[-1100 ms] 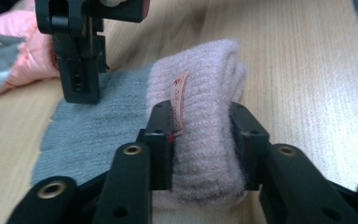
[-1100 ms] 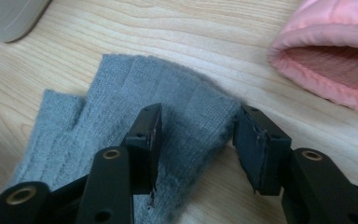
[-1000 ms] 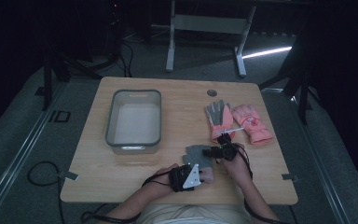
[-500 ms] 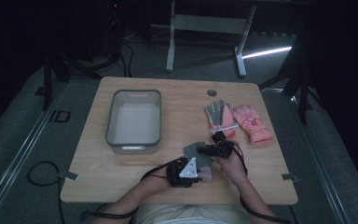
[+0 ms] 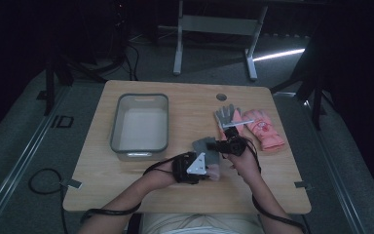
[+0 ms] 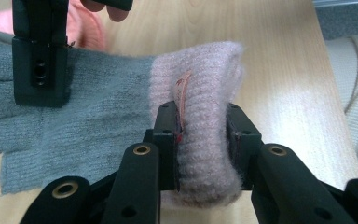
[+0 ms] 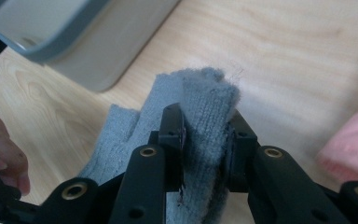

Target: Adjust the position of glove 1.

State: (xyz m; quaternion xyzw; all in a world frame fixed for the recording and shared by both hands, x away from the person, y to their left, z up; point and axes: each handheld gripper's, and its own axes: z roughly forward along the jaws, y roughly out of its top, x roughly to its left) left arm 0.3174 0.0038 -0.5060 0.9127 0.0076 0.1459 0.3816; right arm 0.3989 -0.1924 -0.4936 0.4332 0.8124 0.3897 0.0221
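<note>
A knitted glove with a grey hand part and a pink cuff hangs stretched between my two grippers just above the table's front middle. My left gripper is shut on the pink cuff. My right gripper has just been closing and now pinches the grey finger end between its pads. In the left gripper view, one jaw of the right gripper presses the grey fabric at the upper left.
A grey bin stands at the table's left. Two more gloves lie at the right, one grey and pink, one pink. A round hole sits near the far edge.
Both grippers have risen a little, lifting the glove off the table. The right jaws have closed onto the grey end.
</note>
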